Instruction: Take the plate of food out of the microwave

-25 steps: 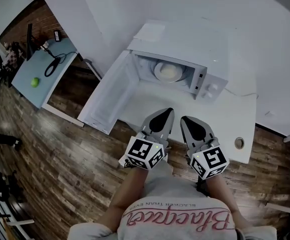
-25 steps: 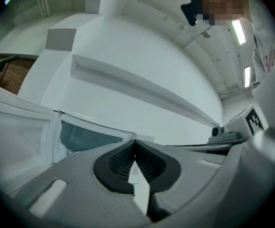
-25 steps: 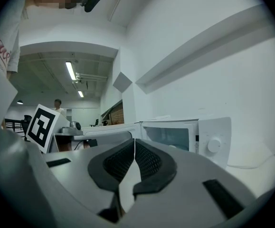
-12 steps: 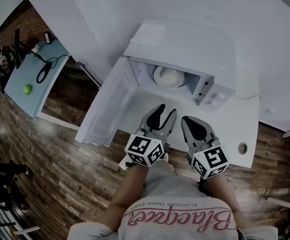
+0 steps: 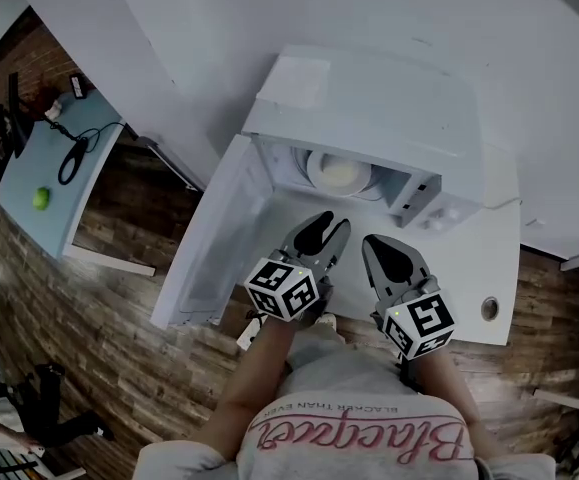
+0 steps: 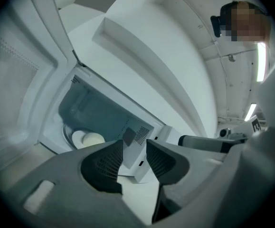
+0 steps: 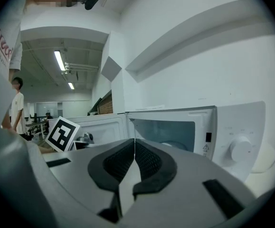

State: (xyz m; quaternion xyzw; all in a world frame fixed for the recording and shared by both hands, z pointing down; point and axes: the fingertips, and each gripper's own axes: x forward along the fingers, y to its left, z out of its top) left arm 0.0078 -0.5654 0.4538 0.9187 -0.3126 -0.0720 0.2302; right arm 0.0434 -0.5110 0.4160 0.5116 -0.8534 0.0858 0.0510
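Left gripper (image 5: pixel 326 225), just opened, empty, and right gripper (image 5: pixel 374 241), closed, face one microwave (image 5: pixel 369 98) holding one plate (image 5: pixel 339 172).

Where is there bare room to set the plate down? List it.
Free: the table strip before the microwave, right of its open door; the table corner by the round hole. Crowded: the cavity, taken up by the plate.

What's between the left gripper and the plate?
Only bare table, then the microwave and its open mouth with the plate inside, per the head view. The left gripper has just been opening its jaws, nothing between them.
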